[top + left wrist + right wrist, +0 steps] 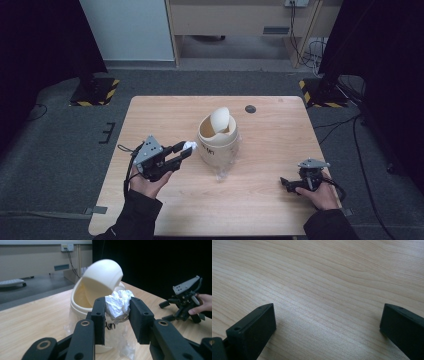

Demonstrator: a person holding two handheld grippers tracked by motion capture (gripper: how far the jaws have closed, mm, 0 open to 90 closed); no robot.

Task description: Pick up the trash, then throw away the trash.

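You're pinching the paper wad point(118, 304) in the left tongs point(183, 150), bin point(218, 140) just ahead for dropping; right tongs point(287, 184) are resting wide on the surface point(270, 150).

The cream bin point(218, 142) stands mid-surface point(270, 200), its swing lid point(220, 120) tilted, leaving a gap at the mouth. The left gripper point(186, 148), its jaws clamped on a crumpled paper wad point(118, 305), sits just beside the bin's left wall. Bare surface lies between the bin and the right gripper point(287, 184).
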